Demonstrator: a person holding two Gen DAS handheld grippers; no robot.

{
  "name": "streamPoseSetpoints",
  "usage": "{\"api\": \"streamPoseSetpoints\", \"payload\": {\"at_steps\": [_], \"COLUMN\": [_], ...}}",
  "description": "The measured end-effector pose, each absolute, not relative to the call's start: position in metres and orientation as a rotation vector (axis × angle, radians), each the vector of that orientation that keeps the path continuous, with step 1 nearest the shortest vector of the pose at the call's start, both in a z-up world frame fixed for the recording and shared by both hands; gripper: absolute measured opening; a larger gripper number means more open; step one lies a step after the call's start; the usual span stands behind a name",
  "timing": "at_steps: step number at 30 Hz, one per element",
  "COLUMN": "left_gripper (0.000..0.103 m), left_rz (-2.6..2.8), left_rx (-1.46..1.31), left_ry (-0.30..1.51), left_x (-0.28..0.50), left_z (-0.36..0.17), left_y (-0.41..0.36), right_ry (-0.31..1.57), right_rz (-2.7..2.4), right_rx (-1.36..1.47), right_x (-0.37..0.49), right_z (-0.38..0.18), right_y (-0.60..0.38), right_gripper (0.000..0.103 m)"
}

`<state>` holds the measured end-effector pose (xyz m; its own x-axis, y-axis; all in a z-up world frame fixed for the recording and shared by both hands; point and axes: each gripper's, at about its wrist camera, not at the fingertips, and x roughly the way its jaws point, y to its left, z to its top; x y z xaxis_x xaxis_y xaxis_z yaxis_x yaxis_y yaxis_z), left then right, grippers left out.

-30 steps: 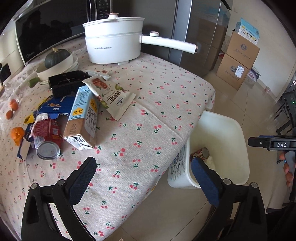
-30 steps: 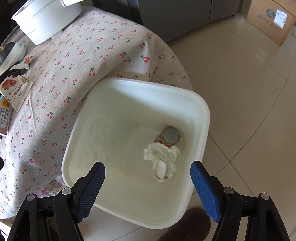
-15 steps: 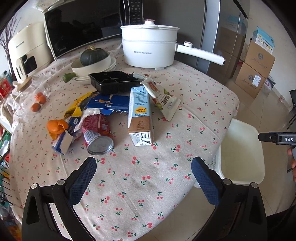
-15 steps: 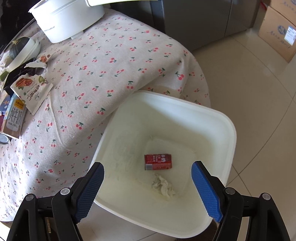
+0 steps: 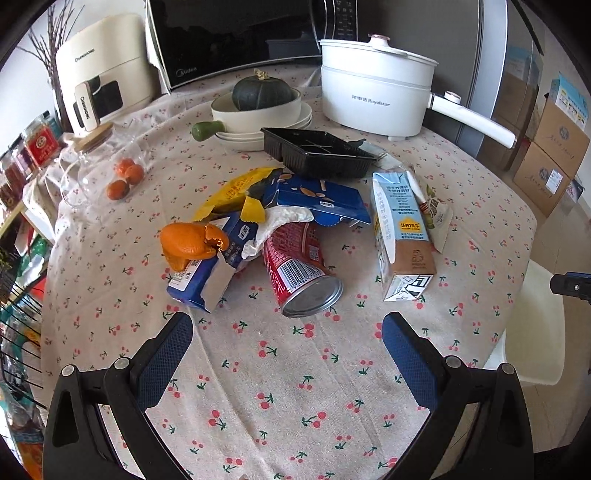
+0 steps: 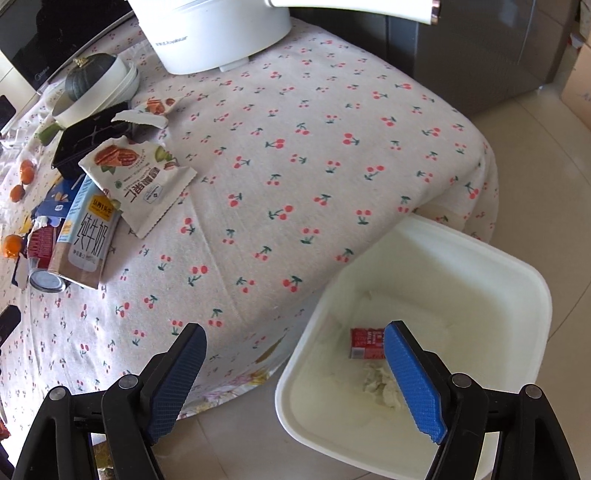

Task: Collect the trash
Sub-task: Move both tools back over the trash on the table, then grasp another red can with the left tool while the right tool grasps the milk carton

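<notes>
Moved since earlier: both views, from white bin toward table litter. Bin: floor, right of table. Milk carton, red can: near centre. Left gripper, right gripper: wide, empty. Advice: straddle can squarely.

The white bin shows only as a sliver at the left wrist view's right edge — its inside is out of sight there. In the right wrist view a blue finger covers one end of the red carton in the bin. The milk carton hides most of the red can, and the white pot is cut off at the top edge.
</notes>
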<state>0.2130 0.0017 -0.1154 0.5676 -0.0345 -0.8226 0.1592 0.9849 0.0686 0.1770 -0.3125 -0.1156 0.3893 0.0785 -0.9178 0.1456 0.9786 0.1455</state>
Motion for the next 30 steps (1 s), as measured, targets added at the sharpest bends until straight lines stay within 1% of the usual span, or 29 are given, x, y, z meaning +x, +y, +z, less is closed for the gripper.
{"api": "streamPoseSetpoints", "payload": {"at_steps": [4,6,9,11,12,14,16,17,22,30], "left_gripper": [0.103,0.101,0.092,0.082,0.080,0.067,0.060,0.059,0.058,0.057], "left_rz": [-0.080,-0.081,-0.093,-0.109,-0.114,-0.125,-0.133,-0.138,-0.180,-0.216], "left_rx": [0.068,0.012,-0.040,-0.069,-0.082,-0.113,-0.146,-0.160,-0.211,-0.163], "left_ry": [1.012,1.033,1.042,1.050,1.056,1.068,1.082,1.086,1.090,1.091], "left_x": [0.231,0.239,0.248,0.252,0.255,0.260,0.264,0.266,0.269,0.248], "left_z": [-0.127,-0.132,-0.137,-0.142,-0.145,-0.151,-0.157,-0.159,-0.161,-0.135], "left_y": [0.007,0.008,0.006,0.004,0.004,0.003,0.005,0.006,0.014,0.026], "right_ry": [1.178,1.181,1.181,1.182,1.184,1.188,1.190,1.190,1.190,1.166], "right_rz": [-0.043,-0.040,-0.039,-0.038,-0.038,-0.036,-0.035,-0.035,-0.033,-0.007], "right_rx": [0.191,0.197,0.206,0.213,0.217,0.220,0.216,0.214,0.209,0.217], "right_x": [0.185,0.189,0.193,0.195,0.197,0.199,0.200,0.200,0.201,0.207], "right_z": [-0.118,-0.120,-0.120,-0.121,-0.122,-0.123,-0.124,-0.124,-0.124,-0.119], "right_y": [-0.304,-0.302,-0.300,-0.298,-0.297,-0.296,-0.293,-0.292,-0.287,-0.263], "right_gripper": [0.083,0.083,0.083,0.083,0.083,0.083,0.083,0.083,0.083,0.083]}}
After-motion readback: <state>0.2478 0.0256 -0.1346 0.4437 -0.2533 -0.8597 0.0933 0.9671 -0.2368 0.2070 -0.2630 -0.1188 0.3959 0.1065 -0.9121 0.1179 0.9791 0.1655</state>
